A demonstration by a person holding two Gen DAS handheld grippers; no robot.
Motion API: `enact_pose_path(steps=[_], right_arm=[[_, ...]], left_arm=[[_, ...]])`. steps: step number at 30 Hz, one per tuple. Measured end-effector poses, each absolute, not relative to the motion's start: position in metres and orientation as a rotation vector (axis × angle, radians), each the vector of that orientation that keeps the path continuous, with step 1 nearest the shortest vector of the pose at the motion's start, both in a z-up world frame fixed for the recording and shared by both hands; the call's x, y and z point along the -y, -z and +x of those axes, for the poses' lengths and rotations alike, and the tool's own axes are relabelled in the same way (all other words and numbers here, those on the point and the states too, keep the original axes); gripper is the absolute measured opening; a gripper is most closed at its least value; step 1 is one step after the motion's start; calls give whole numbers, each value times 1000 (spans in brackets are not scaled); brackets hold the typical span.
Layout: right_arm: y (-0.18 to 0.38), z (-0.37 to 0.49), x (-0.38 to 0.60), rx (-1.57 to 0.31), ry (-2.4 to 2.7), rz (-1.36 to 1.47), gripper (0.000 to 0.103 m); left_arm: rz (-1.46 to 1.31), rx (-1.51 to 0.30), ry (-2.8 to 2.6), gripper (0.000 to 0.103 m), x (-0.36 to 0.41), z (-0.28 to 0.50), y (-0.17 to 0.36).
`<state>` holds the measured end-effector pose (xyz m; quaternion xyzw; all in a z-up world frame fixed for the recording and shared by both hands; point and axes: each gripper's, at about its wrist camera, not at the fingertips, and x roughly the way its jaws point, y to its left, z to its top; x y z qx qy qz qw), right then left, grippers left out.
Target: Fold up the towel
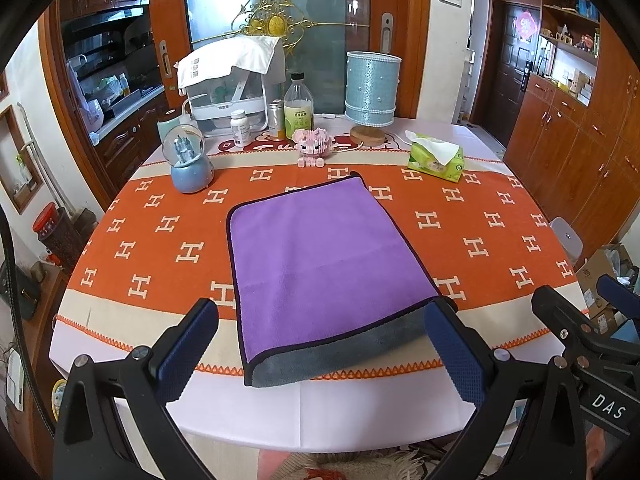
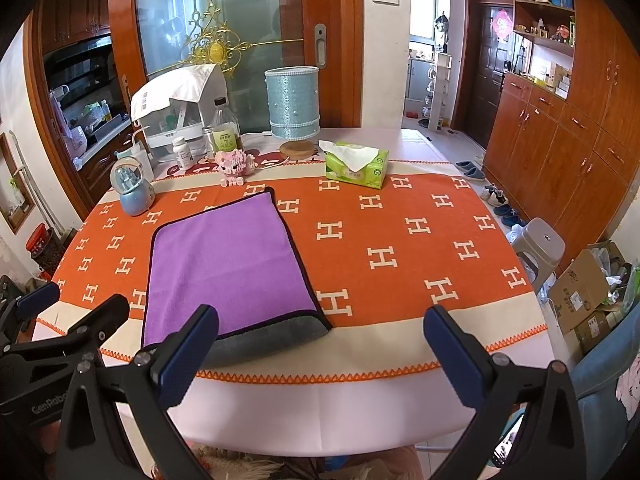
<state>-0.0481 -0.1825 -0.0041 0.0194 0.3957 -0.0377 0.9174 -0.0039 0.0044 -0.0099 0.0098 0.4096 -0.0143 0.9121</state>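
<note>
A home dining room, wooden cabinets (image 2: pixel 560 152) lined the right of the frame, shoes (image 2: pixel 496 196) lay by them, kitchen counter (image 1: pixel 120 108) showed at left, tissue pack (image 2: pixel 356 168) sat on the table (image 2: pixel 320 420).

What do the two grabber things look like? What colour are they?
The left gripper and the right gripper look the same: black frames shaped like big tongs with round silver bolts, and each finger carries a dark blue pad with a bumpy dotted texture. From the left camera, white letters "DAS" show on the right gripper's body; from the right camera, "GenRobo" shows on the left one.
</note>
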Motion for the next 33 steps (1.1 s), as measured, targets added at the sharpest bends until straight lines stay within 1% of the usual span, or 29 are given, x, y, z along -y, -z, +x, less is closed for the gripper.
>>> enact_pose_path(steps=[33], right_arm=[[10,-45,184,-817,74,29,103]], left_arm=[[12,-851,35,102,-7,-4,13]])
